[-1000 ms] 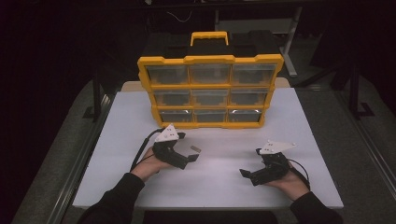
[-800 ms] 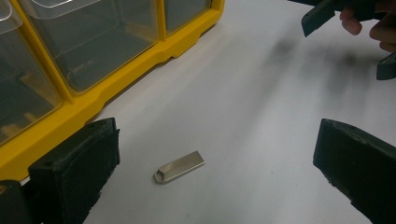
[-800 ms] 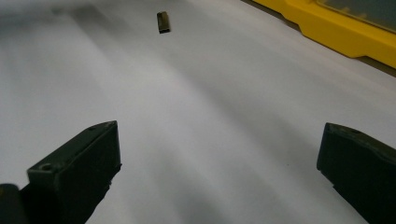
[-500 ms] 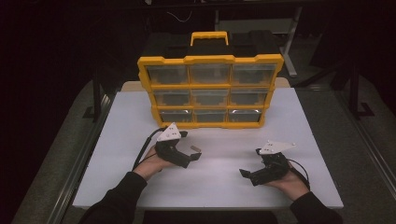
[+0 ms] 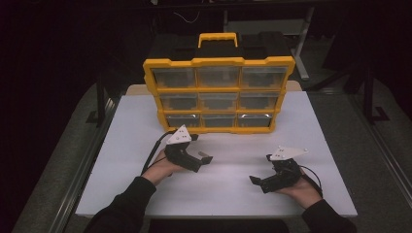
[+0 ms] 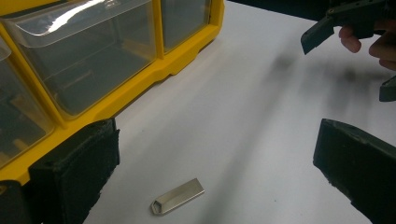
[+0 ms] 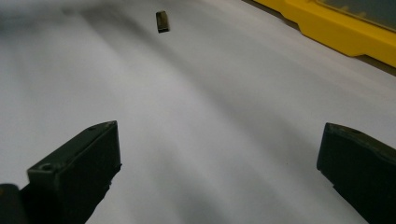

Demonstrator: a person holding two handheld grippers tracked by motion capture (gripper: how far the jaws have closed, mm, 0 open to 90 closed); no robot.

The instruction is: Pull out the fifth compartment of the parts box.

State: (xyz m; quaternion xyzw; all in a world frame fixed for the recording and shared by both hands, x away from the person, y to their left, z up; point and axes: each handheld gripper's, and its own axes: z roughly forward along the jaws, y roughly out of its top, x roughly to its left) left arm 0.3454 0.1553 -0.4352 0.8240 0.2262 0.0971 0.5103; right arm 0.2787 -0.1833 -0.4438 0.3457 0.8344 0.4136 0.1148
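- Since the earlier frames, the left gripper [image 5: 201,160] has edged slightly forward toward the yellow drawer box [image 5: 217,92]; the right gripper [image 5: 260,182] has barely shifted.
- Left gripper: jaws spread wide, holding nothing, hovering just above the white table [image 5: 121,145] close in front of the box's bottom row of drawers.
- Small metal piece [image 6: 178,202]: flat on the table between the left gripper's jaws, touching neither, just in front of the box's lower edge.
- Right gripper: jaws also wide apart and empty, low over the table toward the near right corner, well apart from the metal piece.
- Drawer box stands upright at the table's far edge.
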